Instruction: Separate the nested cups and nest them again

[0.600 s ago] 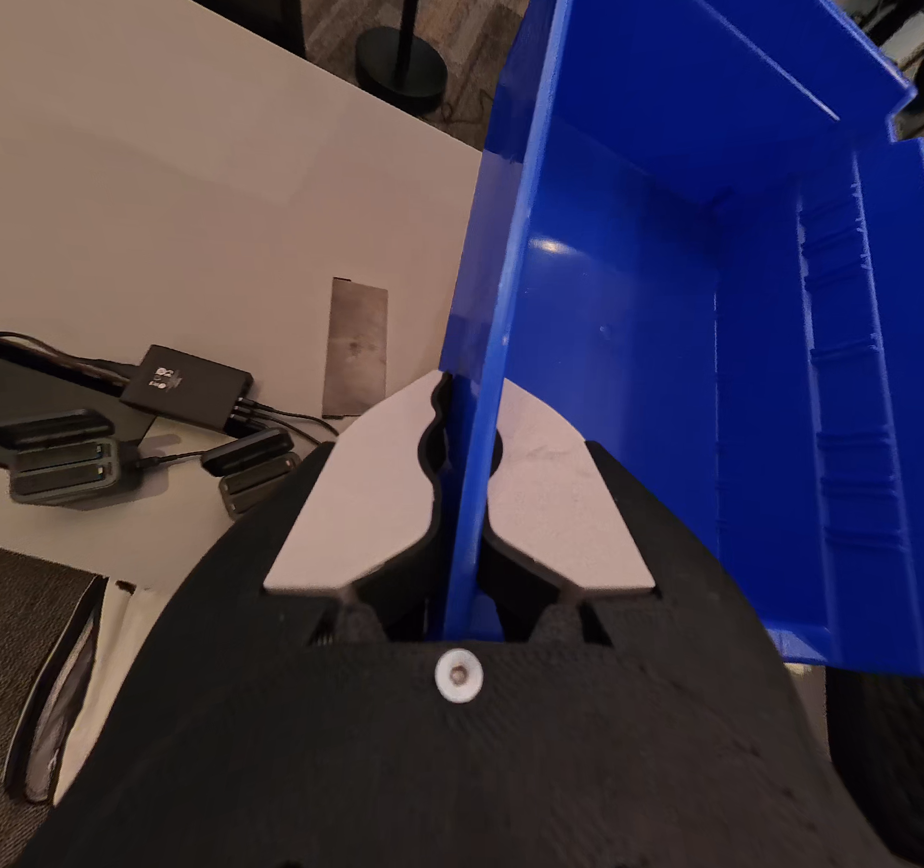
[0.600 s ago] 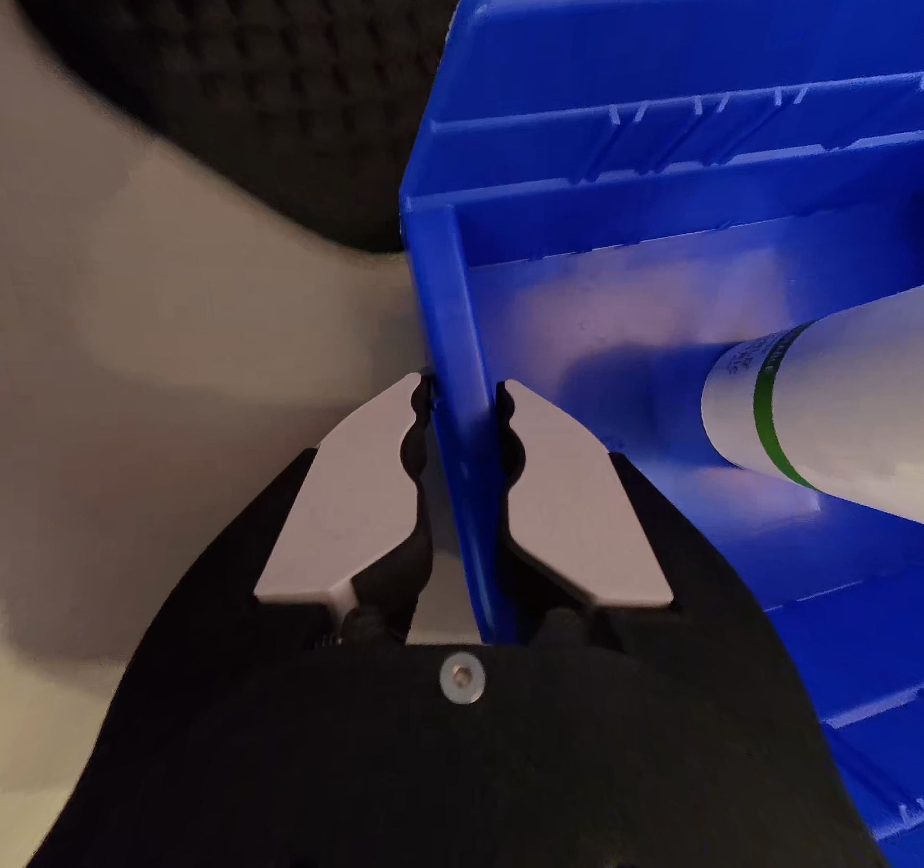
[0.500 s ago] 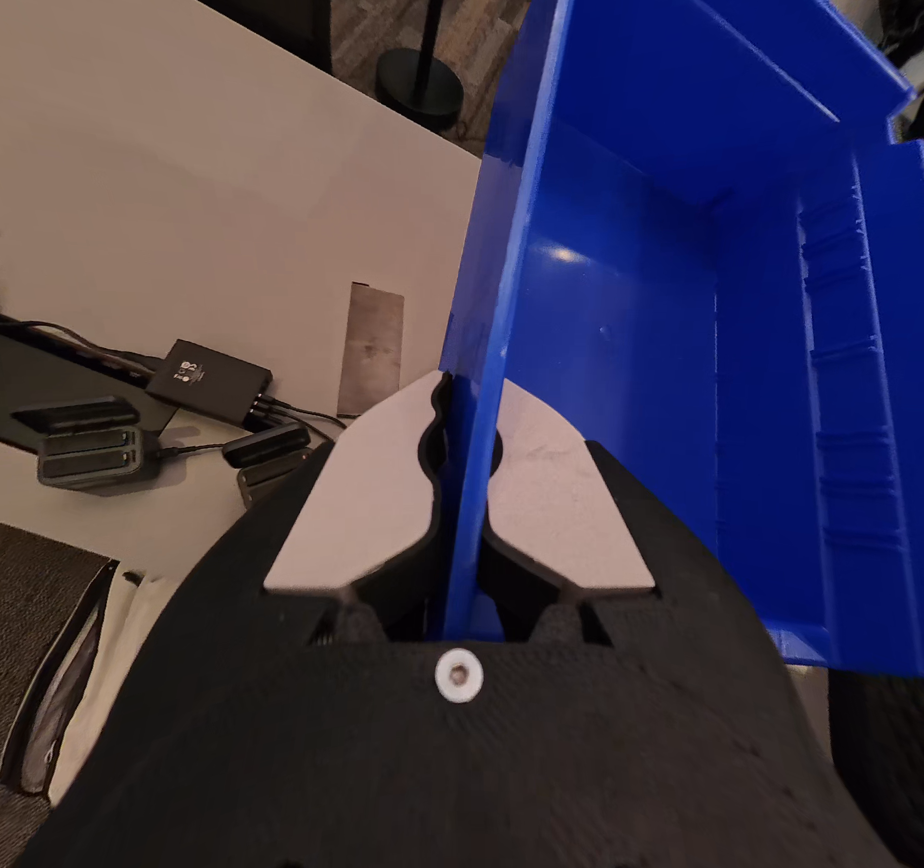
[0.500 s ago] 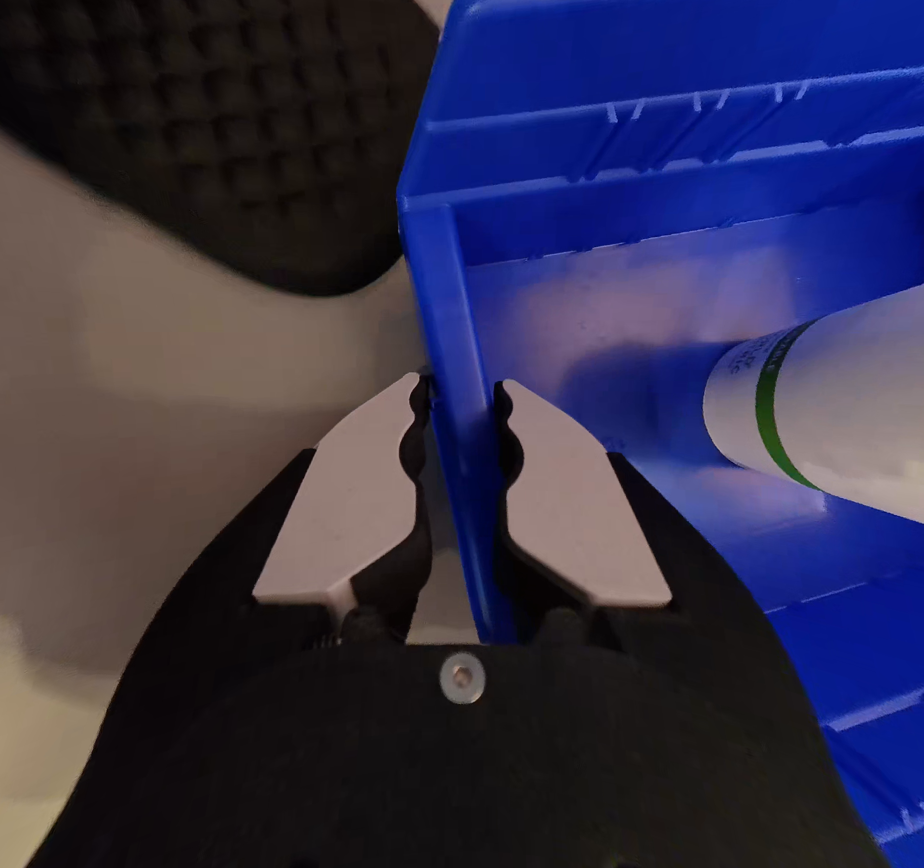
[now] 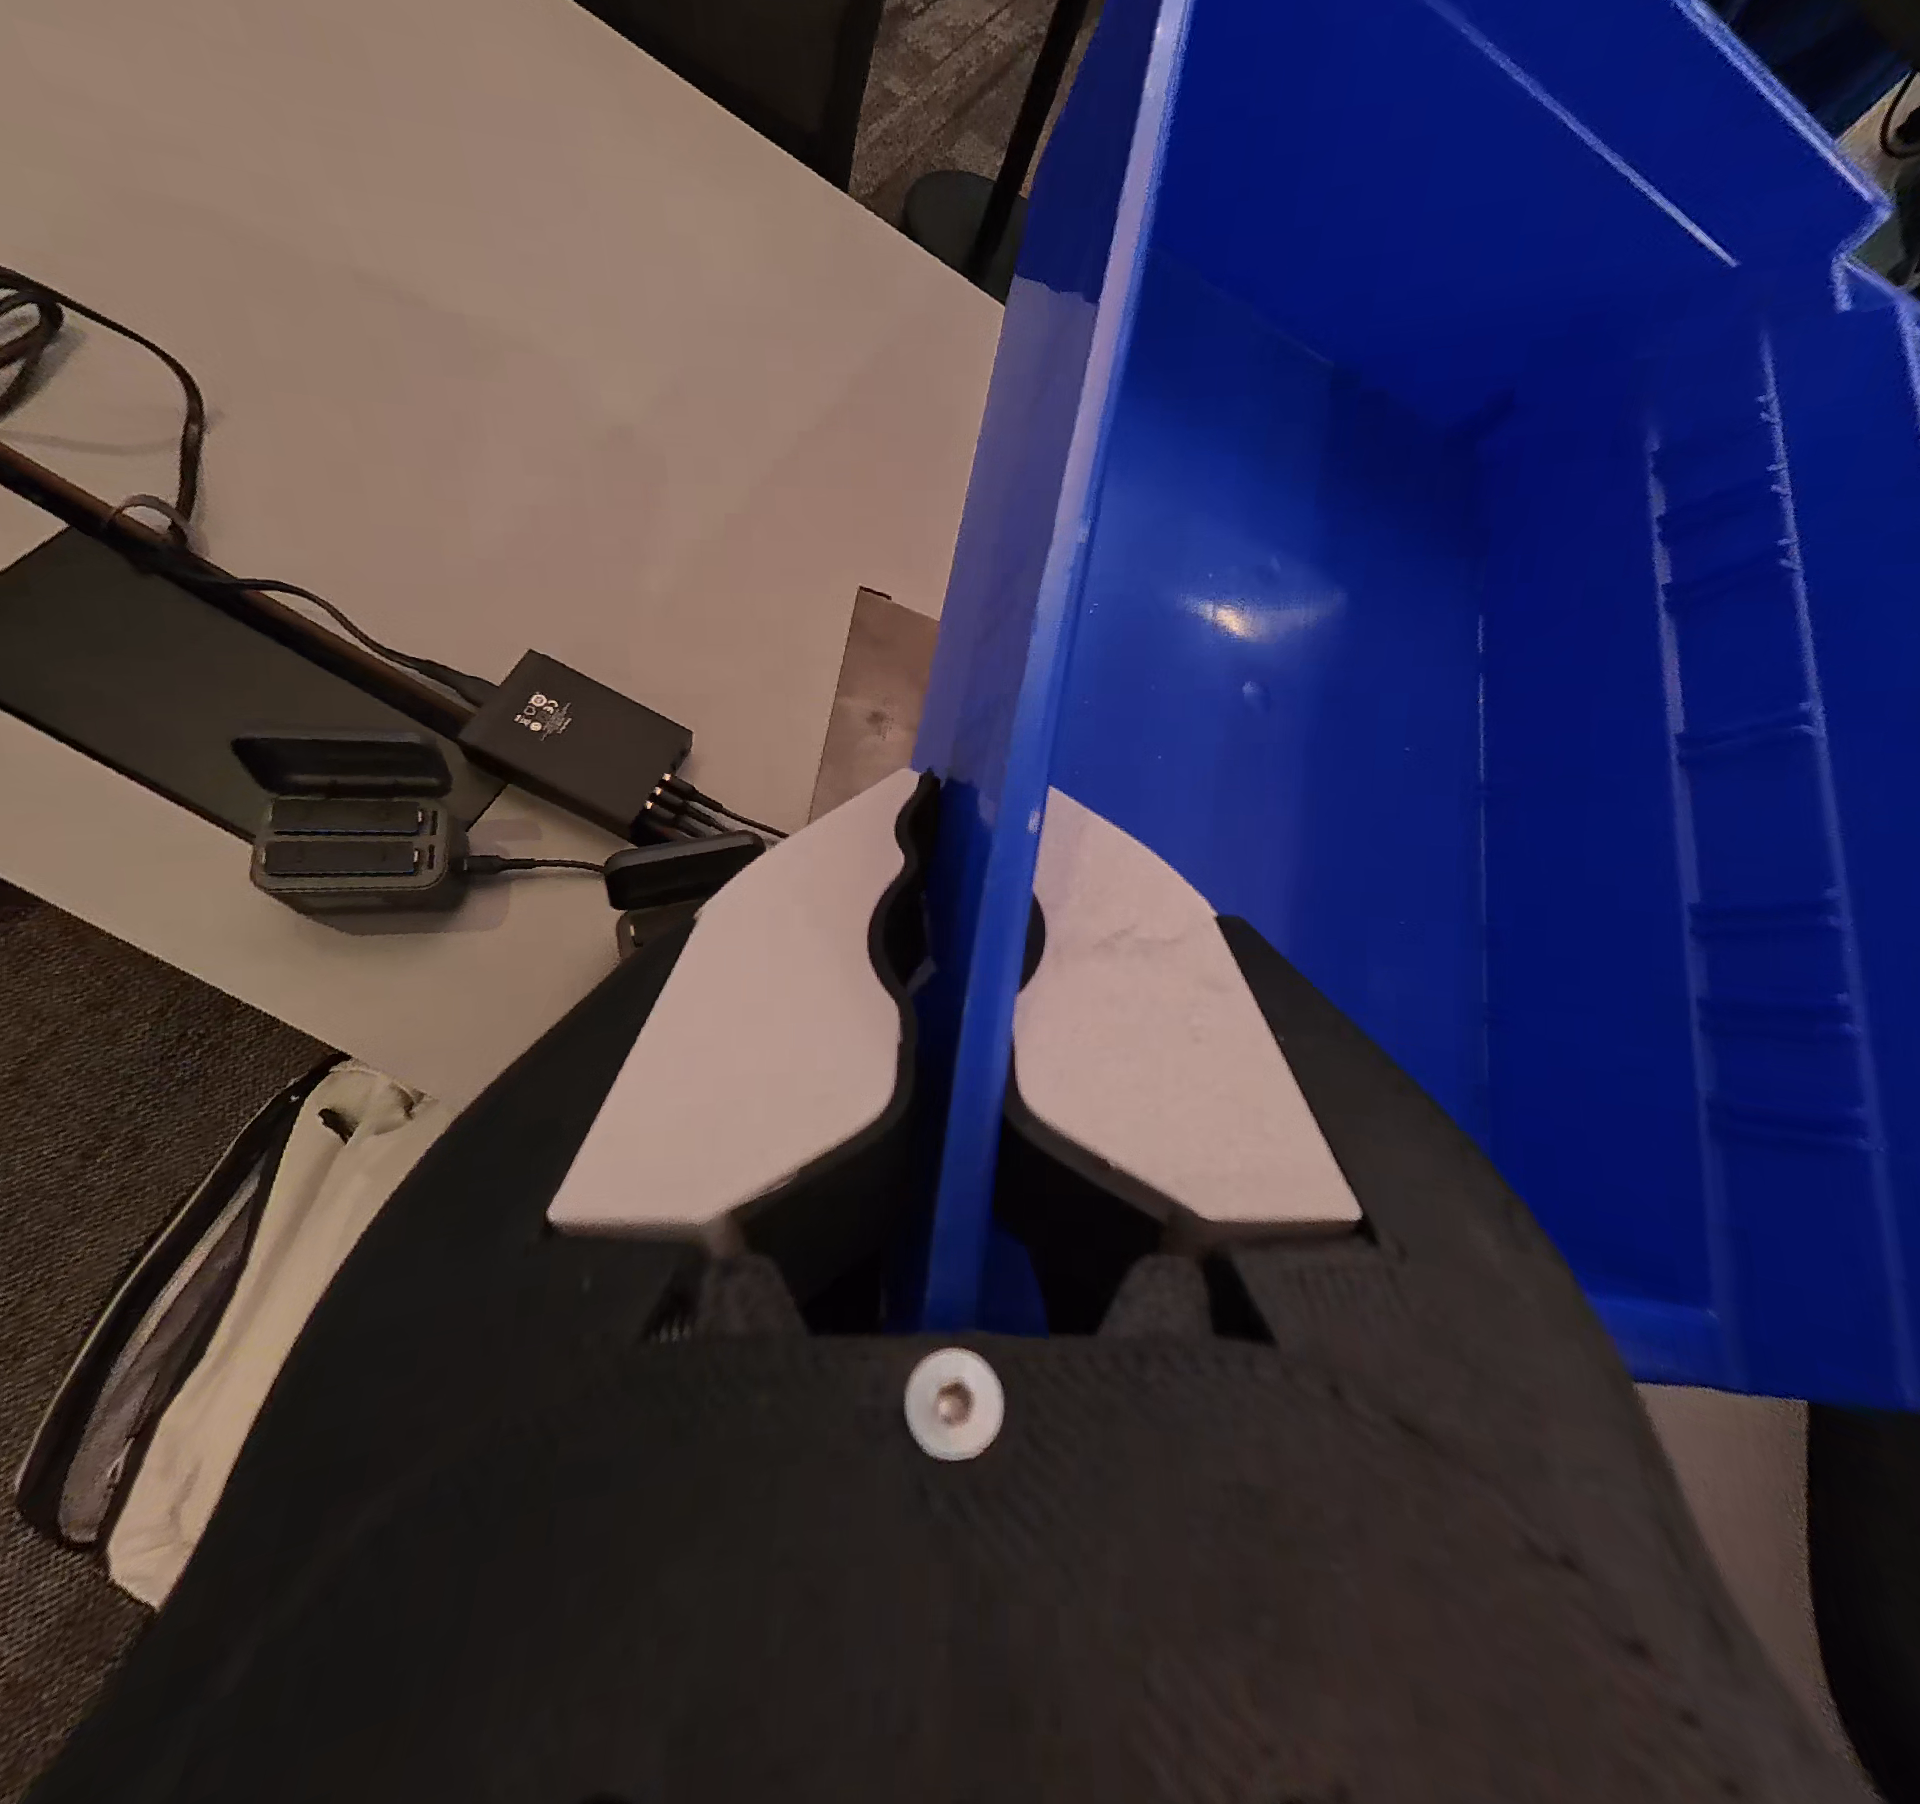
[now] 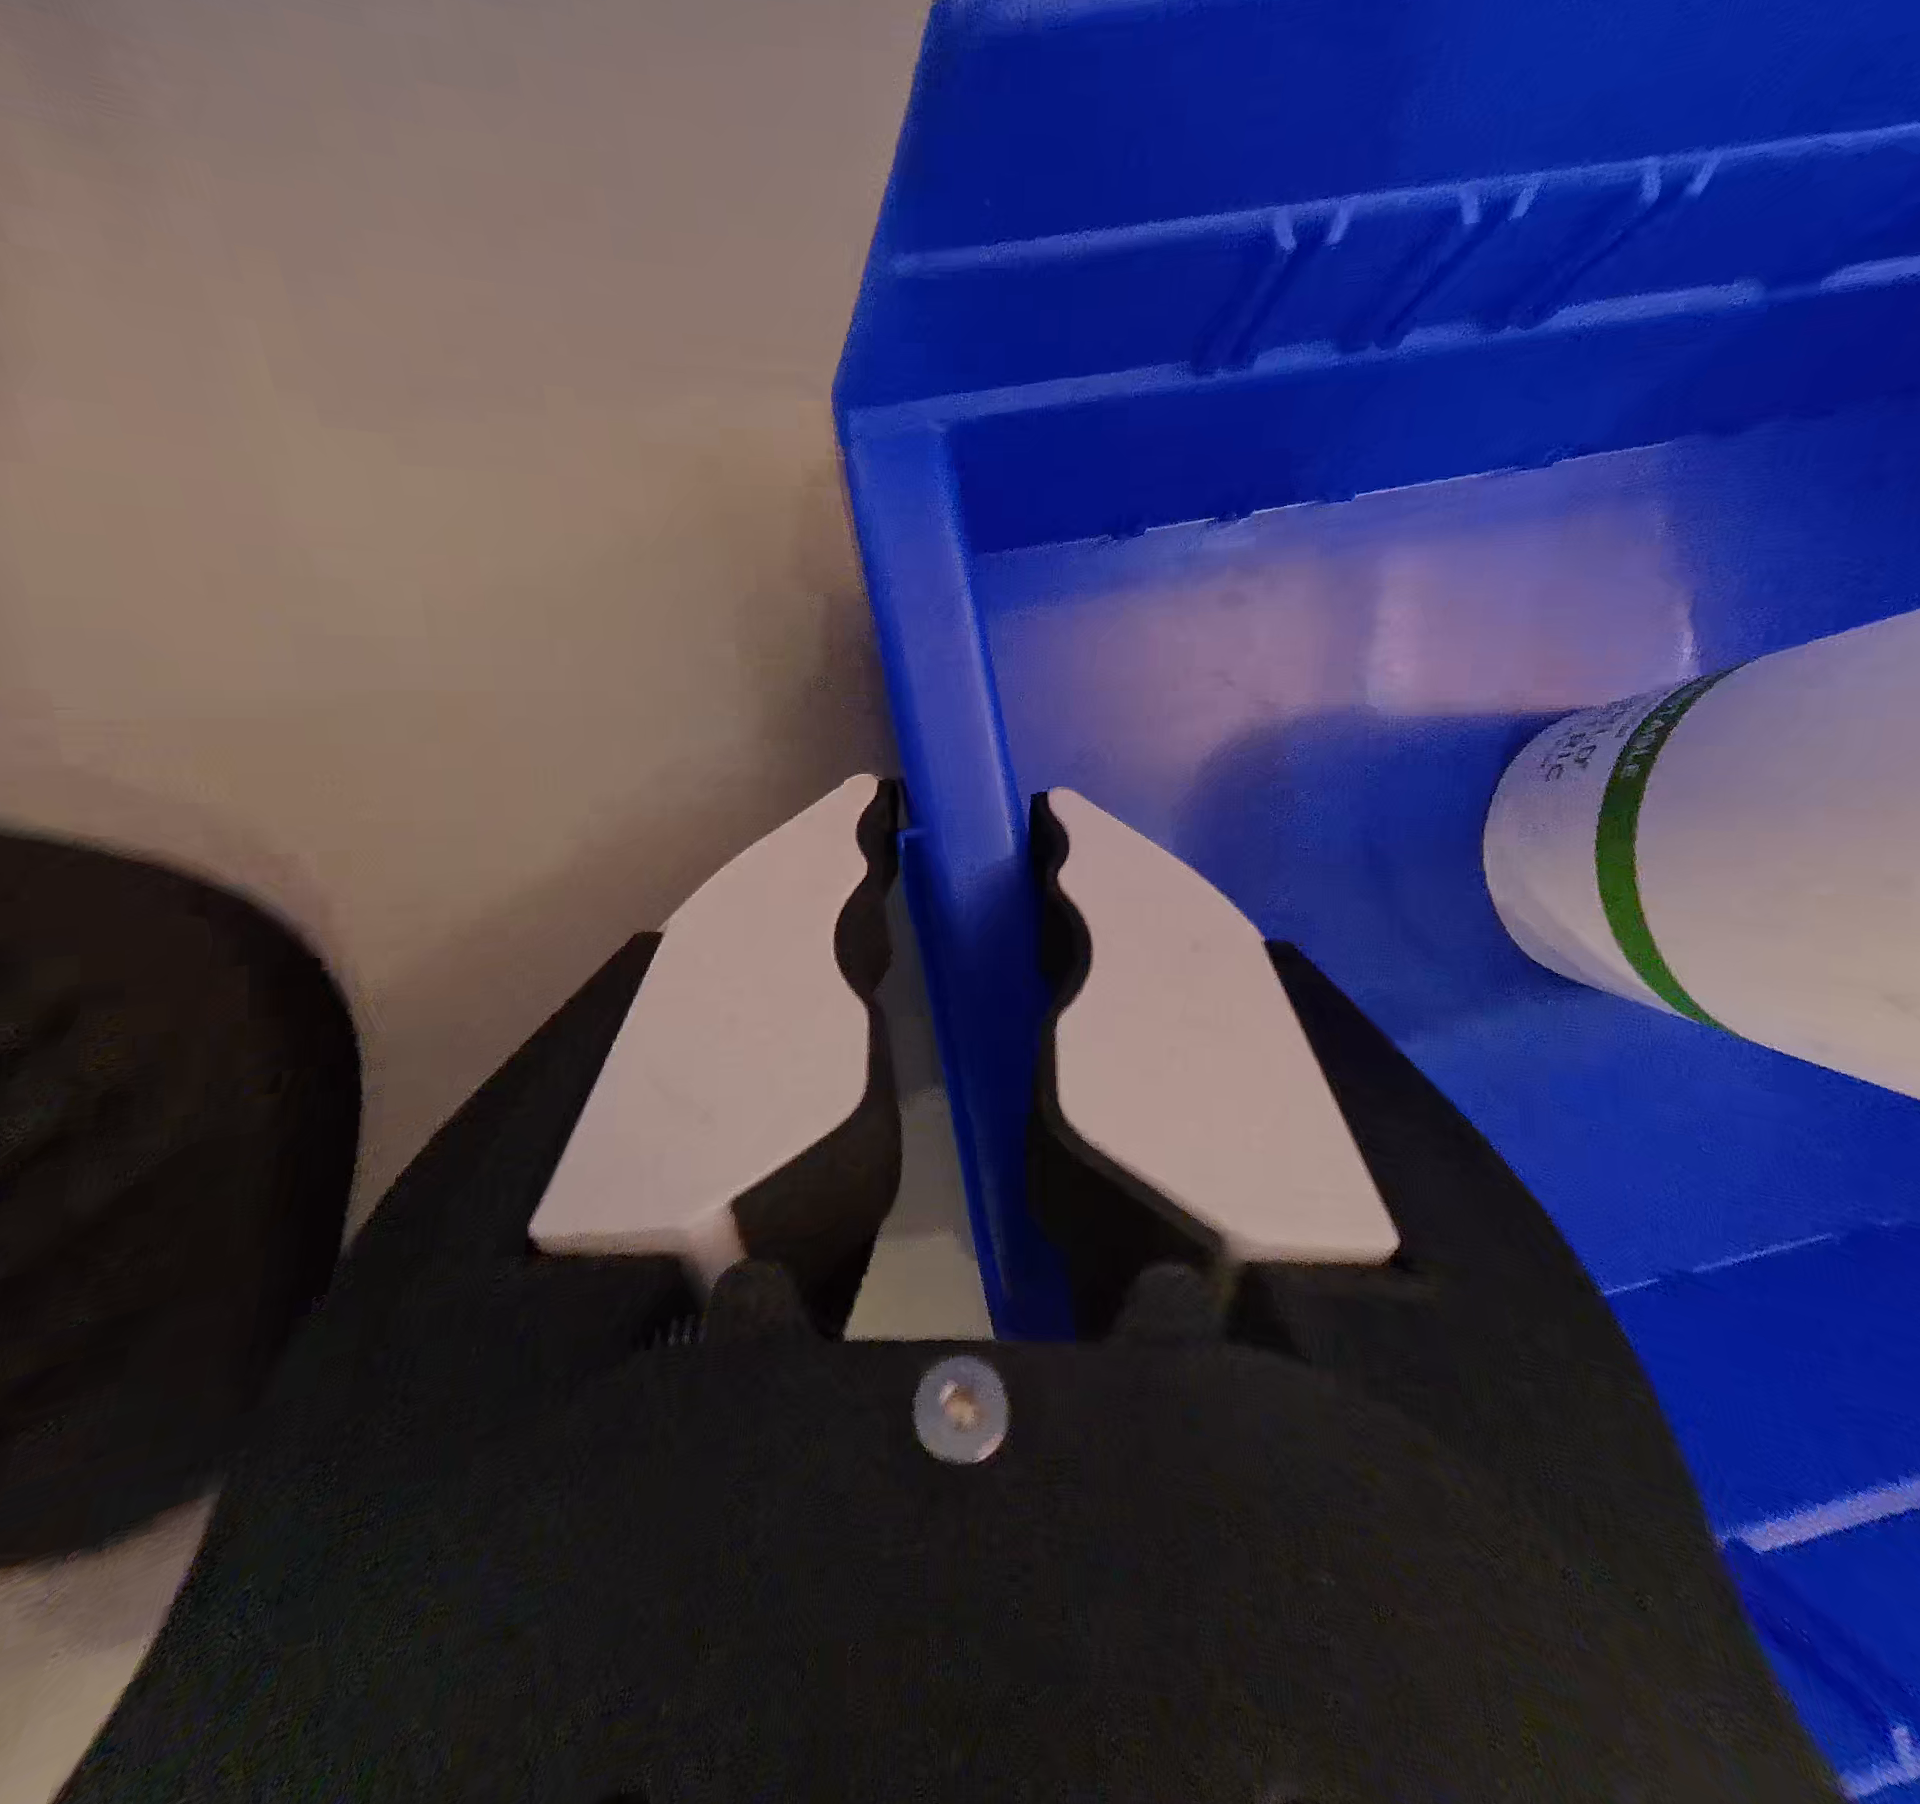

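Left hand-held gripper [image 5: 971,819] pinches one bin [image 5: 1351,715] wall; right hand-held gripper [image 6: 966,809] clamps another wall, likely to carry it two-handed. Cups [image 6: 1714,850] lie inside, right of the right hand-held gripper, still nested.

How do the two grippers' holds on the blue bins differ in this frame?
The left gripper pinches a thin side wall of its blue bin; the right gripper spans a thicker corner rim of its blue bin, so its fingers stand wider apart. The left's bin looks empty inside; the right's holds a white tube with a green band. Both clamp a bin wall with both pads.
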A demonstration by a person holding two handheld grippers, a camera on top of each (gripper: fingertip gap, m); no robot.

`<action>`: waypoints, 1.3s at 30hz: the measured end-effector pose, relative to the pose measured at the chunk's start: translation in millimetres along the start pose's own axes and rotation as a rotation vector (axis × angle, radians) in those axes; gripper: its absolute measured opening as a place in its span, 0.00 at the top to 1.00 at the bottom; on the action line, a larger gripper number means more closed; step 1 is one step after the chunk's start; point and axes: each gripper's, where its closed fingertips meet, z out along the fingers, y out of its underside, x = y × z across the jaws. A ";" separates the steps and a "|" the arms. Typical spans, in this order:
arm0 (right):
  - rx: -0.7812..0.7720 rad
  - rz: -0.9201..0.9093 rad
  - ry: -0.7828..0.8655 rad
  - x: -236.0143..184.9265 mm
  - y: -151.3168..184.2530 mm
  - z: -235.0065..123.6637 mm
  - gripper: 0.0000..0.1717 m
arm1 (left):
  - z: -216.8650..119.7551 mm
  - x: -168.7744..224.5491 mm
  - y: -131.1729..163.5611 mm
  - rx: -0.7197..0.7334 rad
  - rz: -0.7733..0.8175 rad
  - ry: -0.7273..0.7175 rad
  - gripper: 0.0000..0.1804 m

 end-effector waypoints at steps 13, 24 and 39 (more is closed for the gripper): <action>-0.048 0.293 0.072 61.8 -70.0 45.9 0.73 | -10.0 -6.0 -21.4 0.041 -0.020 0.012 0.96; 0.259 0.294 -0.099 -11.7 -76.3 -97.0 0.68 | -41.4 72.4 -99.7 0.115 0.073 0.229 0.96; 0.397 0.431 -0.344 -140.6 144.6 -287.3 0.85 | -61.3 396.9 -61.4 -0.149 0.647 0.904 0.96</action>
